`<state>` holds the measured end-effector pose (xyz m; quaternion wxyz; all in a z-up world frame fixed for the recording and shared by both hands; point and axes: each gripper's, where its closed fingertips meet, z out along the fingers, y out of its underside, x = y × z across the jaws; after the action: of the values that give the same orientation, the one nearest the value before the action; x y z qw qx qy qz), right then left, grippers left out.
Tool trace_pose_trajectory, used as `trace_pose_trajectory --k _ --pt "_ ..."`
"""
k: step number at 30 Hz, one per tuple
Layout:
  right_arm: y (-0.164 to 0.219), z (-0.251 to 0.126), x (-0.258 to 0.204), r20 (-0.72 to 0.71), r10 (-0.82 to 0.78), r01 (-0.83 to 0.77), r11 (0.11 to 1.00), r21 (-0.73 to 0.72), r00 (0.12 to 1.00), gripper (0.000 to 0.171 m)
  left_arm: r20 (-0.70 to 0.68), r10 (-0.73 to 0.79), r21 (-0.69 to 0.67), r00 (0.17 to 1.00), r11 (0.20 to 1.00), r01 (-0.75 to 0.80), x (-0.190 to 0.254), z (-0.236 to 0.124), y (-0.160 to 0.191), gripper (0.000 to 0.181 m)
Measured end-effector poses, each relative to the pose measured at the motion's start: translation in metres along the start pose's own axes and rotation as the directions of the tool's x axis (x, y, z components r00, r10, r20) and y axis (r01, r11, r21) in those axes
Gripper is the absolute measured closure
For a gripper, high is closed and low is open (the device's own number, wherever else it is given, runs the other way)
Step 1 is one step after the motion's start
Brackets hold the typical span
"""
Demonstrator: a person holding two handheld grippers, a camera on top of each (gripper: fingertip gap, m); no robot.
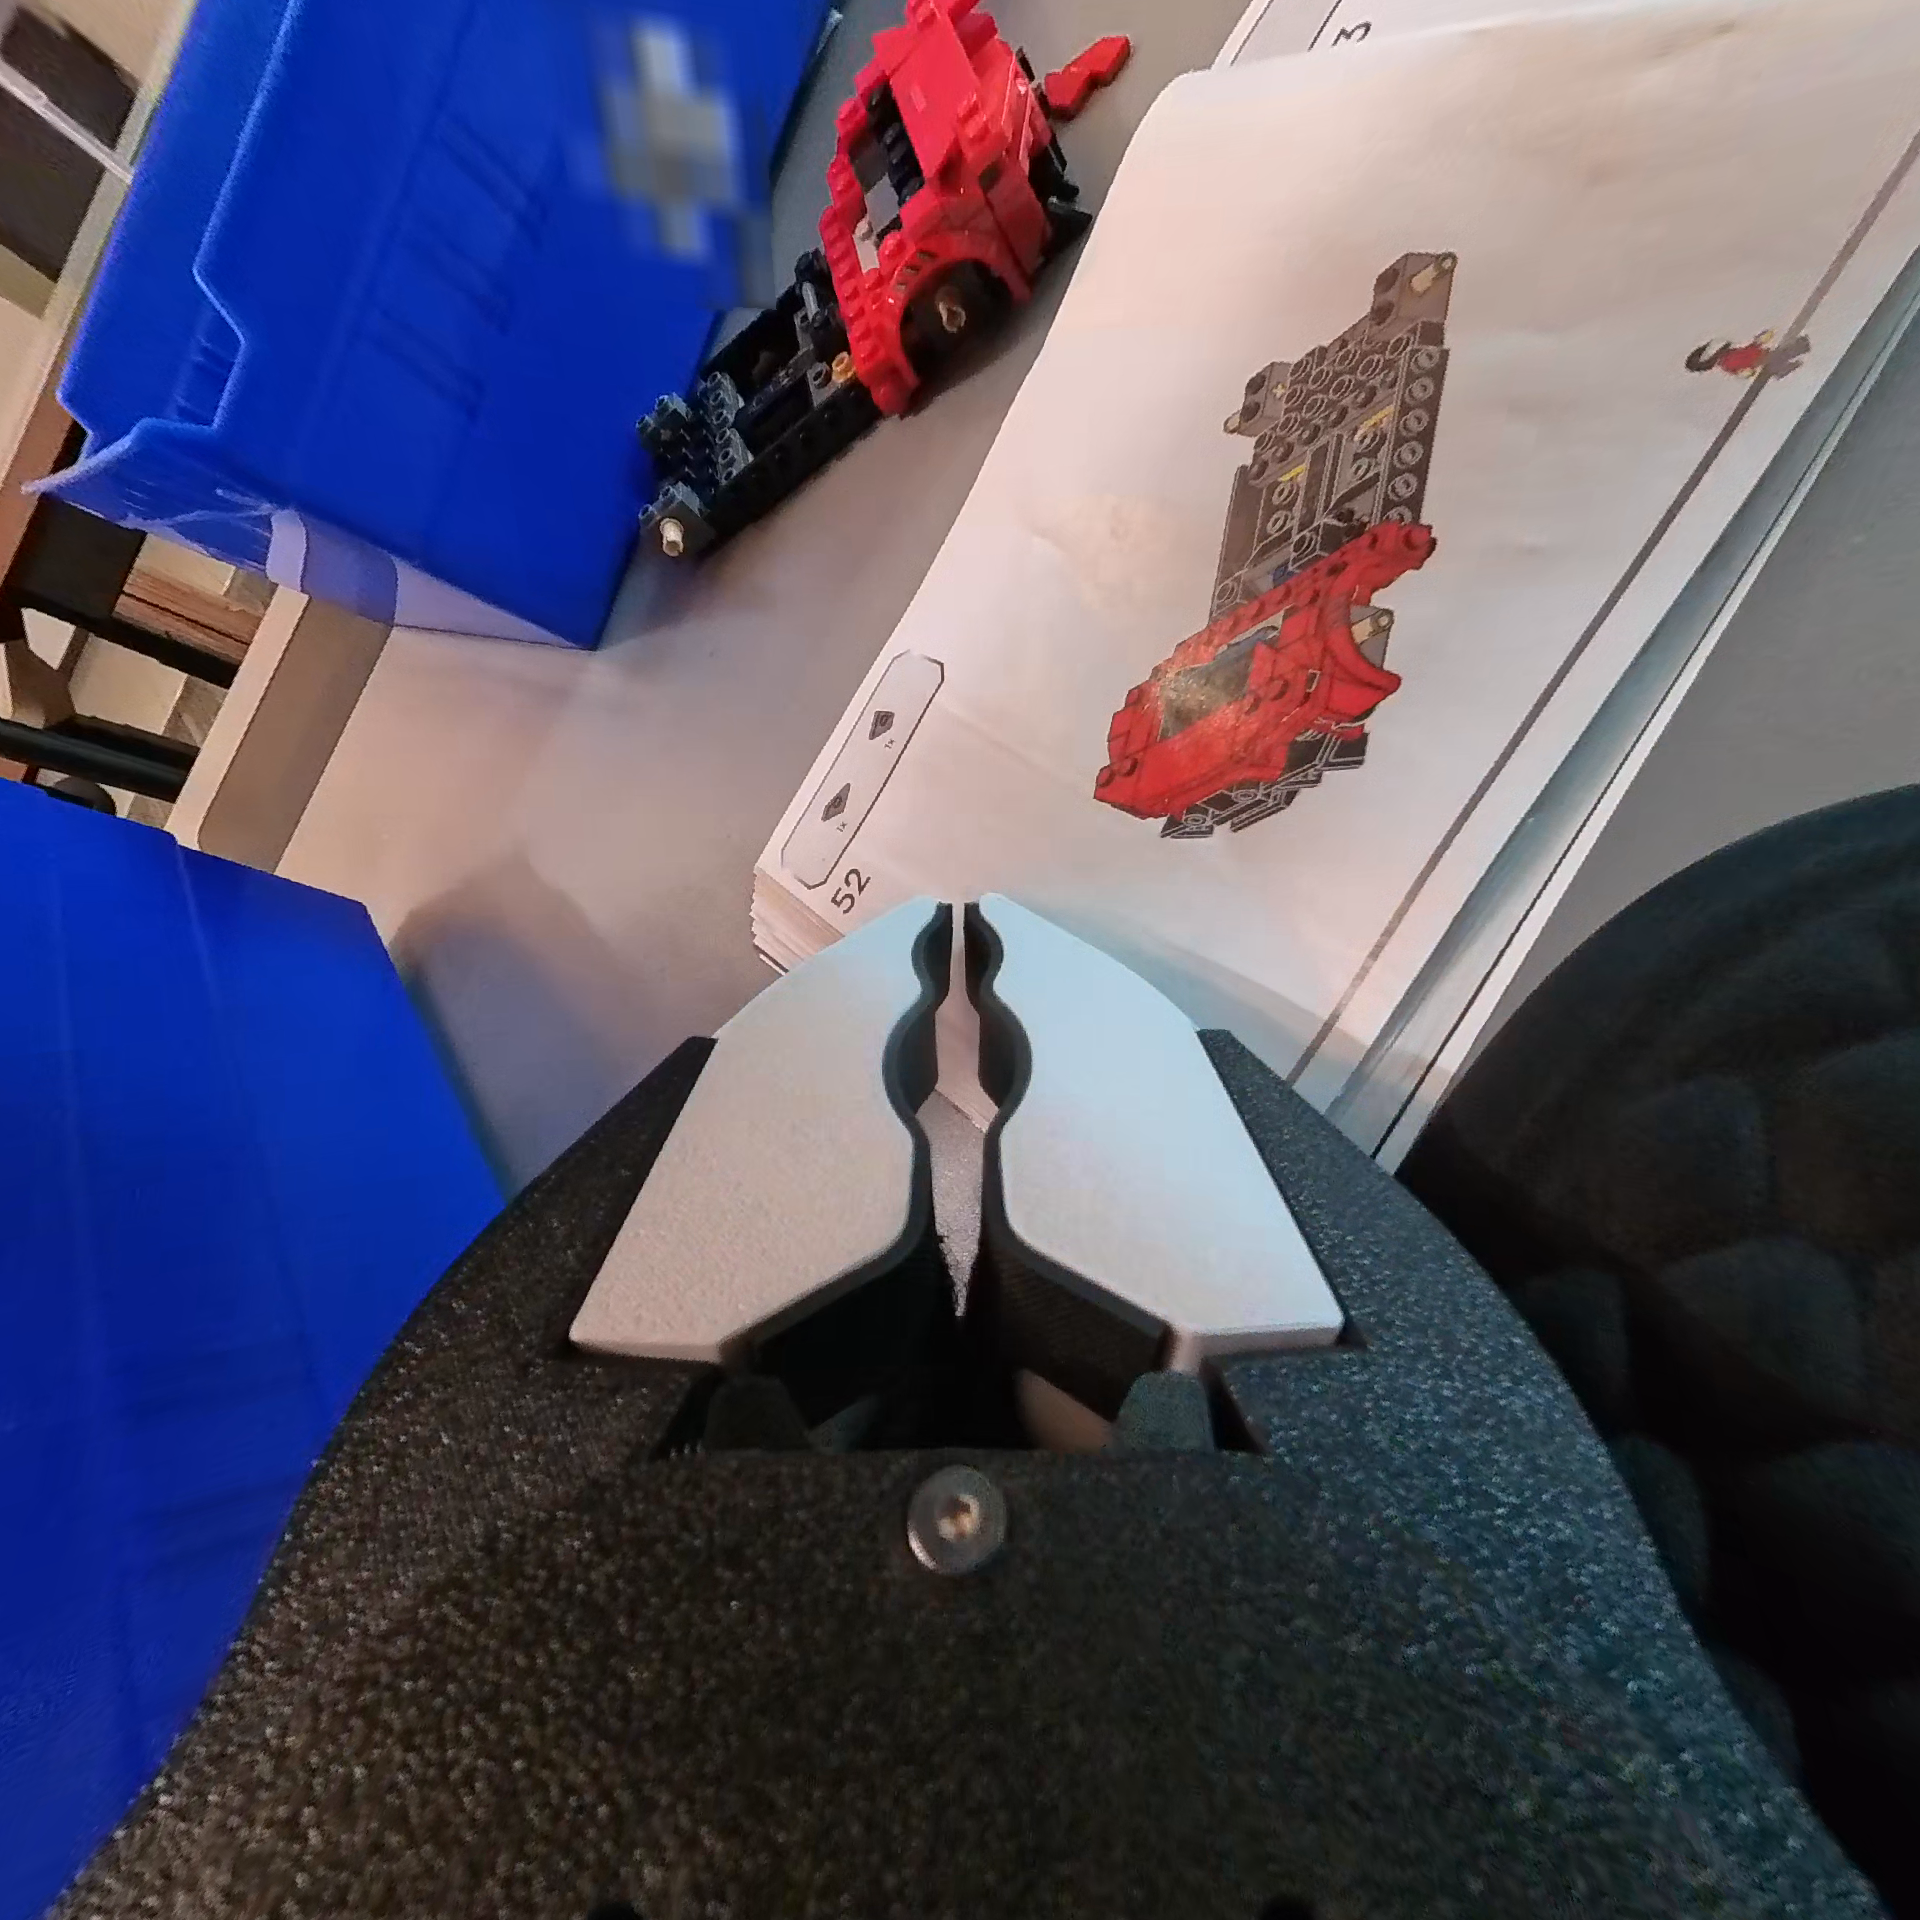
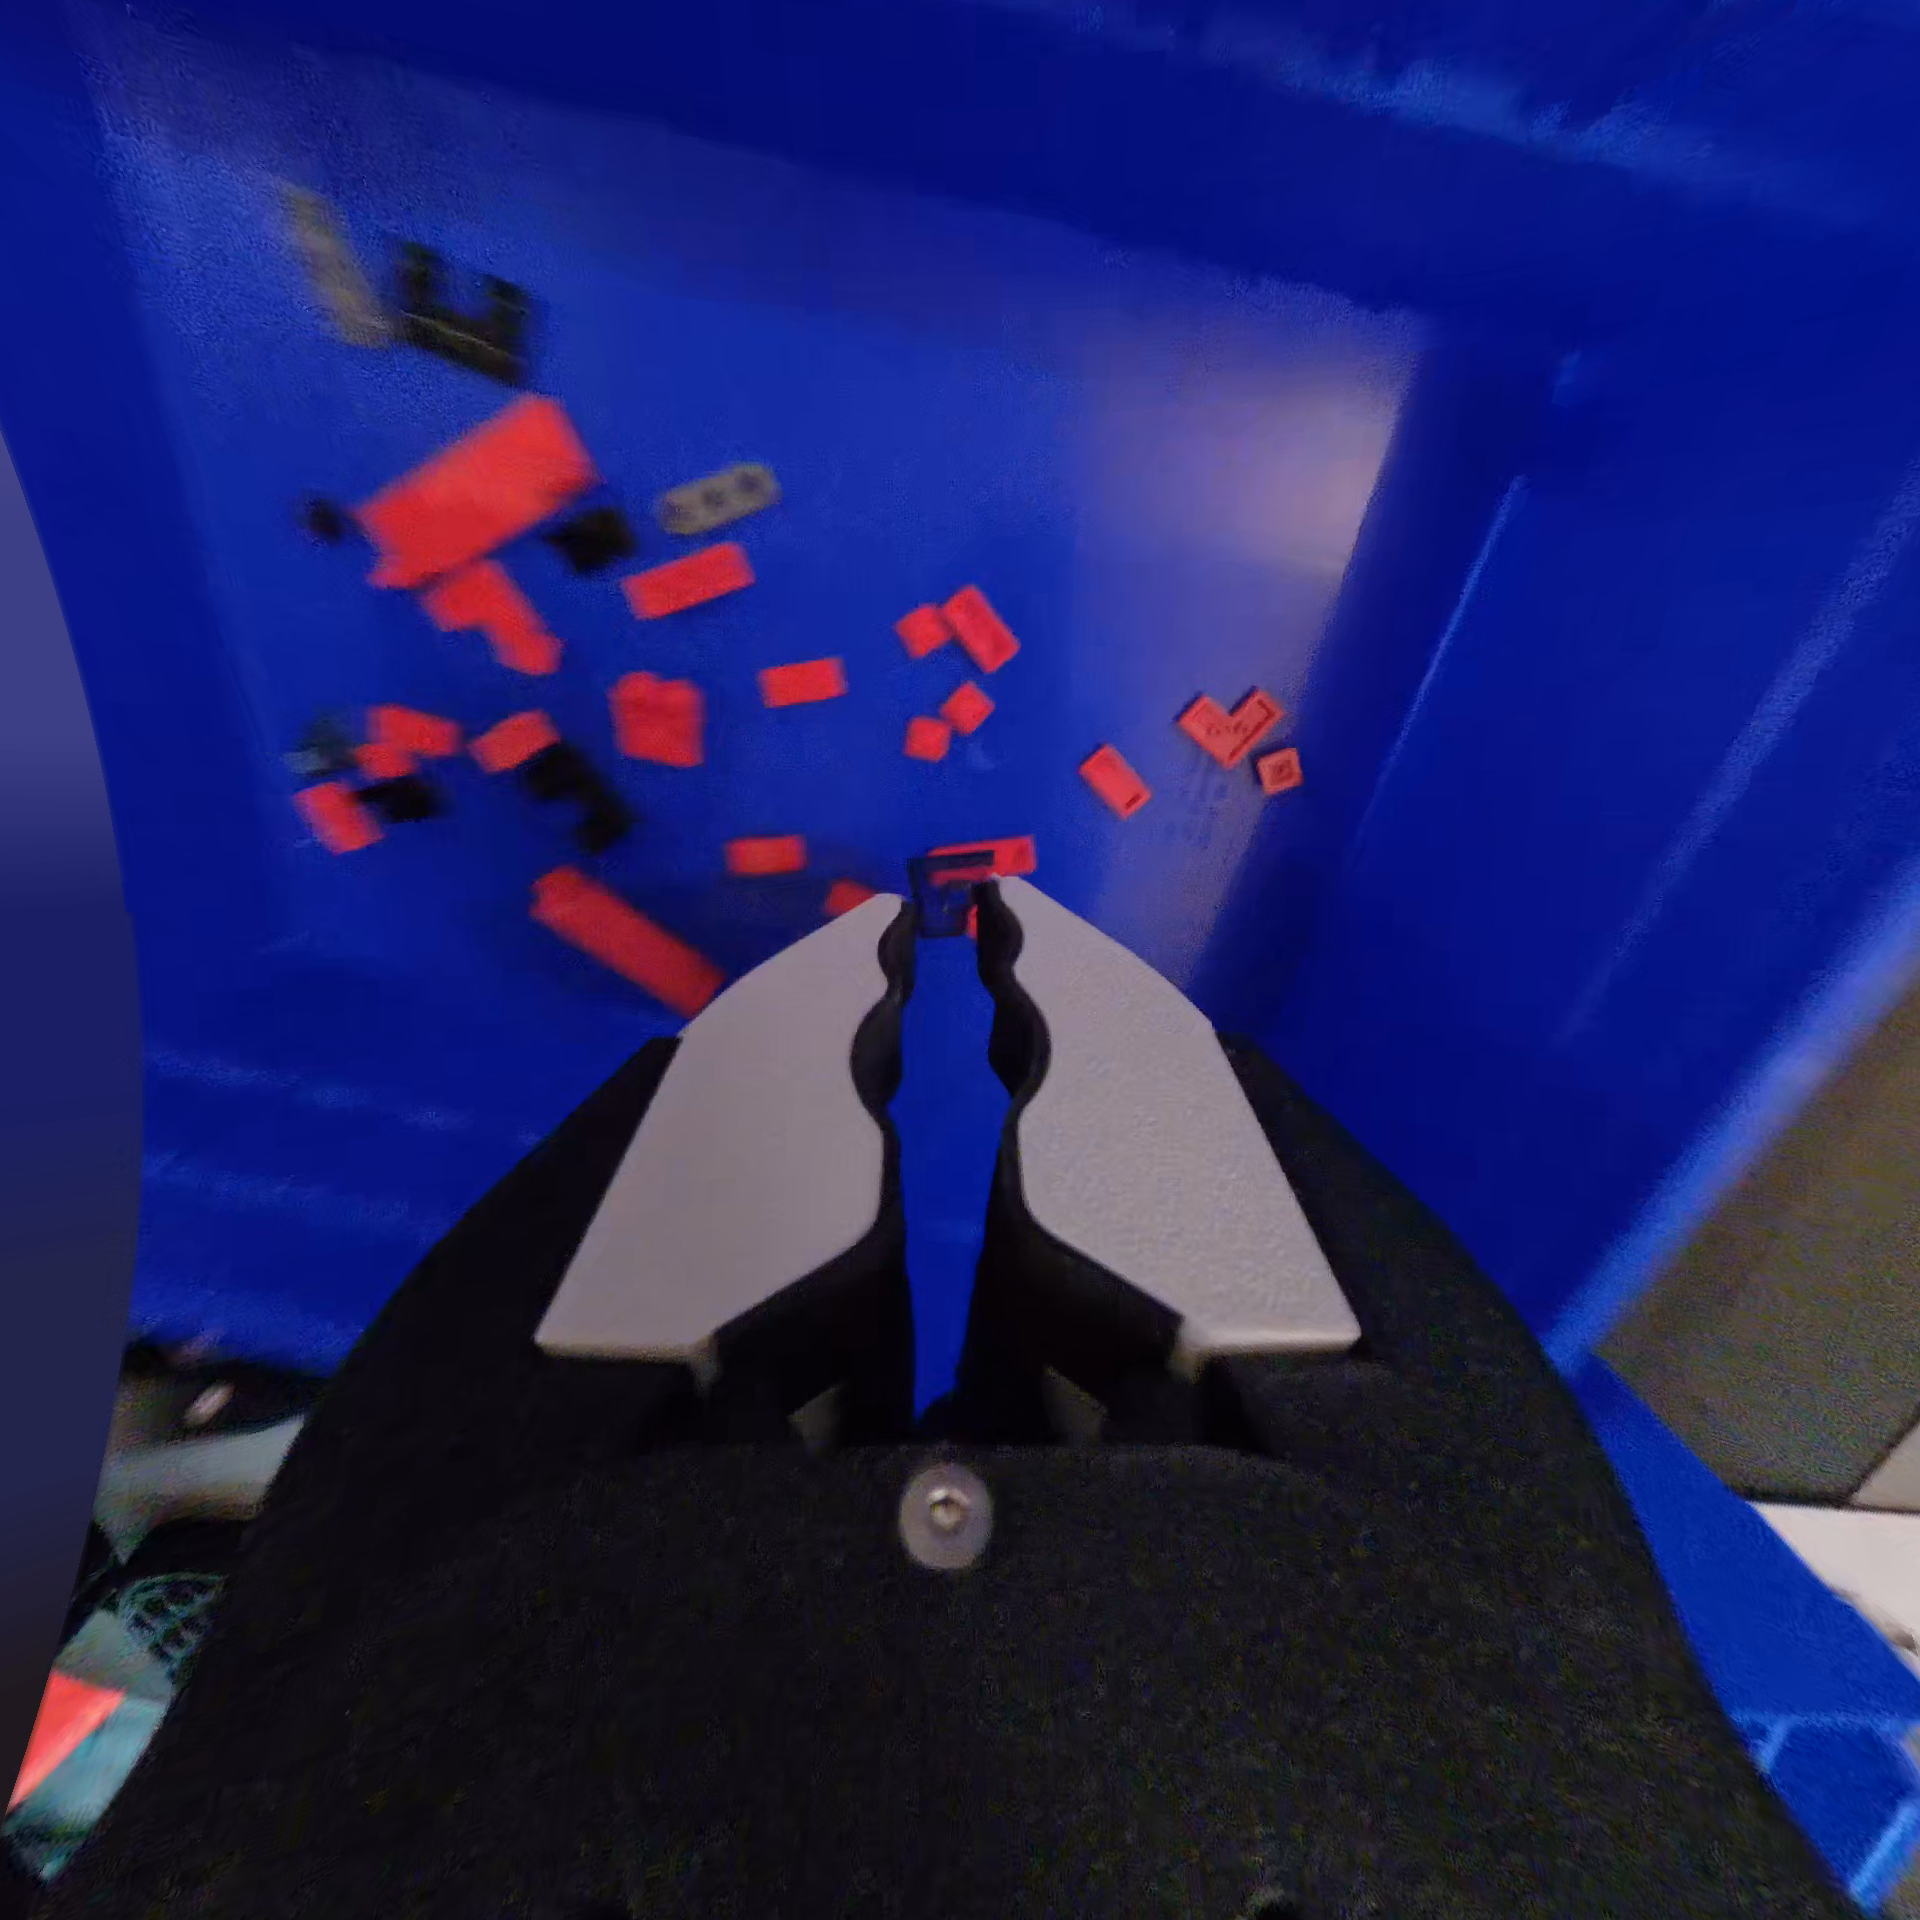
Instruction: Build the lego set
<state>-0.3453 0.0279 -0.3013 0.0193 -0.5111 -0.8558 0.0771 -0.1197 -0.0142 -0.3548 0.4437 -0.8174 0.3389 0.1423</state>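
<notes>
A half-built red and black lego truck (image 1: 883,281) lies on its side just beside the open instruction booklet (image 1: 1299,520).

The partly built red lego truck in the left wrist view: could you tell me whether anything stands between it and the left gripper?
Nothing visible blocks it. From the left gripper, bare table runs to the truck; the instruction booklet lies to one side, blue bins to the other.

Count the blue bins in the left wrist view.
2. One blue bin stands at the upper left beside the red lego truck; the other blue bin fills the lower left, next to the left gripper. More may lie outside the frame.
</notes>
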Motion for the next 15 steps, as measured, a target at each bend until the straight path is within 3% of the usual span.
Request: trace_pose_trajectory --k 3,6,10,15 --pt "0.026 -0.069 -0.026 0.016 -0.017 0.014 0.977 0.214 1.000 0.160 -0.001 0.000 0.000 1.000 1.000 0.000 0.000 0.000 0.000 0.180" --pt "0.094 -0.089 -0.043 0.032 0.045 -0.051 0.970 0.237 0.999 0.160 -0.002 0.001 0.000 1.000 1.000 -0.001 0.000 0.000 0.000 0.180" --pt "0.174 -0.035 -0.047 0.034 0.181 -0.184 0.972 0.145 0.983 0.160 -0.002 0.000 0.000 1.000 1.000 0.000 0.000 0.000 0.000 0.180" --pt "0.205 0.020 -0.048 -0.074 0.192 -0.181 0.974 0.134 0.979 0.159 -0.005 -0.002 0.001 1.000 1.000 0.002 0.000 0.000 0.000 0.180"
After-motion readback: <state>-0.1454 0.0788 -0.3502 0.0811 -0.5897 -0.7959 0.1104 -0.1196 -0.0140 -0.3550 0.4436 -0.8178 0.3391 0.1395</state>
